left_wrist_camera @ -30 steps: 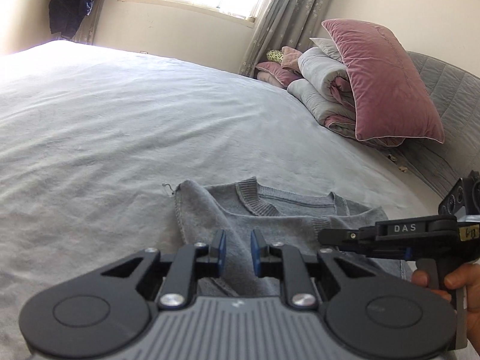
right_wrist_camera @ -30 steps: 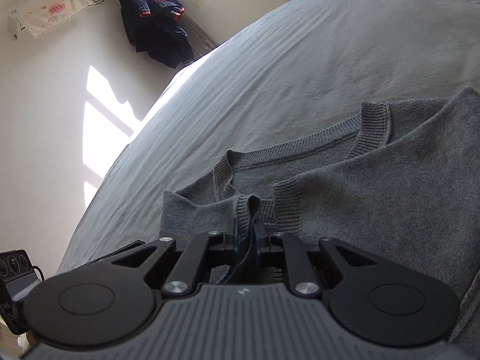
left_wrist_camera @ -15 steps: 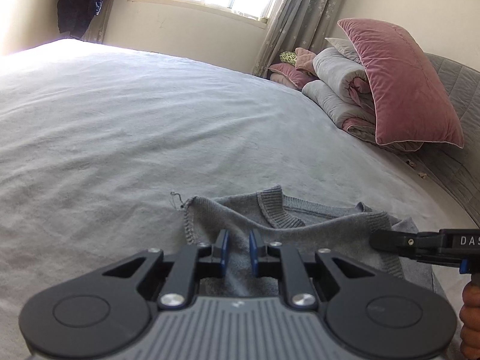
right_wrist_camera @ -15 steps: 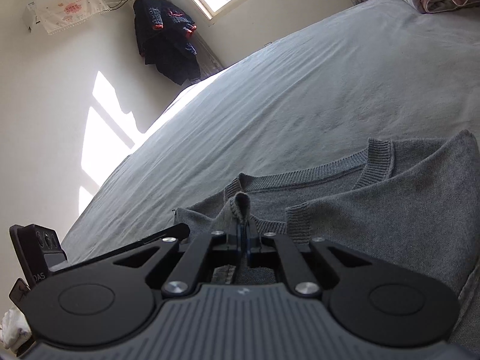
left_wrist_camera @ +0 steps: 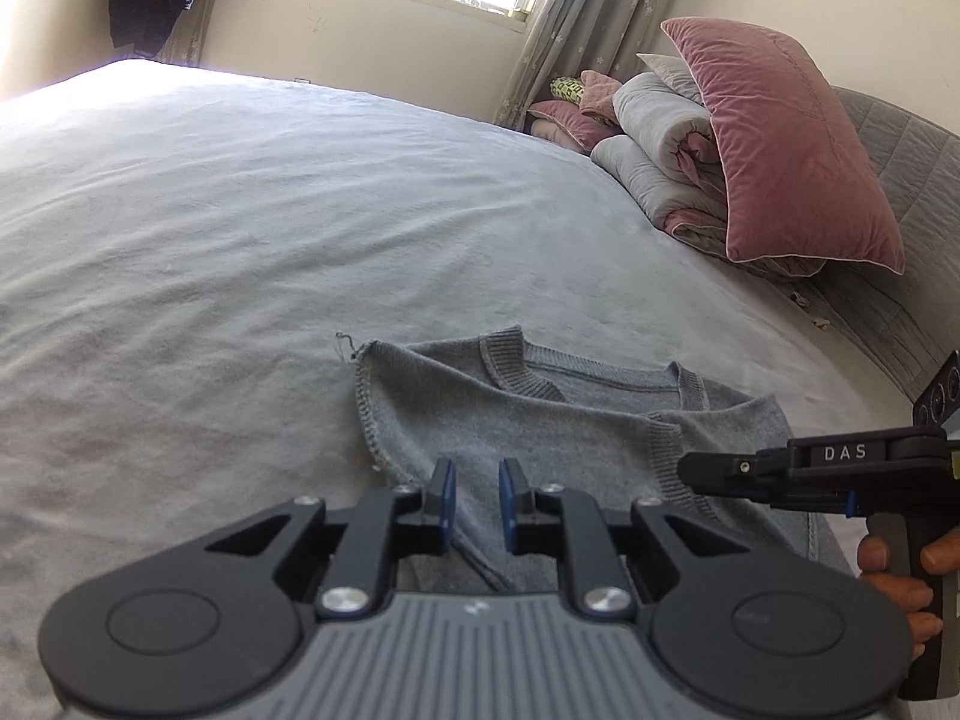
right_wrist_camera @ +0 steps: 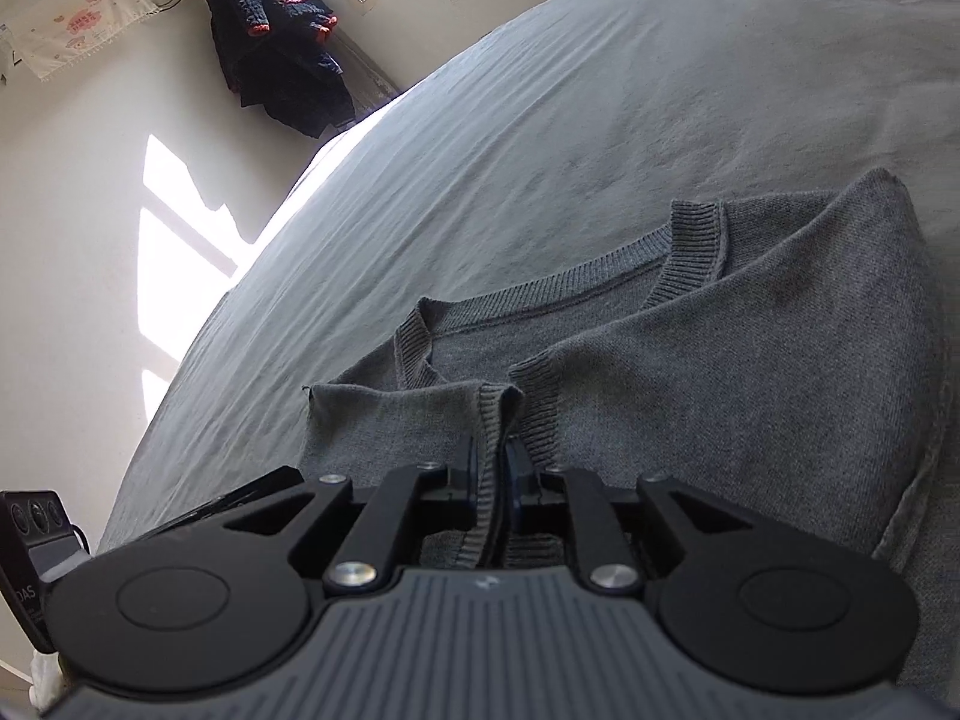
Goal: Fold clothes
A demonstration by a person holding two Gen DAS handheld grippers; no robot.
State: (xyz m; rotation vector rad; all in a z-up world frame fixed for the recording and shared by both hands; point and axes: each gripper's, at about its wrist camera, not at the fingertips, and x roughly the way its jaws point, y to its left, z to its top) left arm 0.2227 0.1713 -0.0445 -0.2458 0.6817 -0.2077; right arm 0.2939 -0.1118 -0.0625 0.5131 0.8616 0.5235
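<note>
Left gripper (left_wrist_camera: 477, 492): points forward and downward, low over the near part of the bed; blue pads stand a narrow gap apart, nothing pinched between them.

Right gripper (right_wrist_camera: 493, 468): same downward slant, jaws opening, a ribbed knit edge between the pads, which stand slightly apart from it.

Right hand (left_wrist_camera: 900, 570) wraps the pistol handle at the left view's right edge.

One grey sweater (left_wrist_camera: 540, 420), two tools, one bed (left_wrist_camera: 240, 210).
</note>
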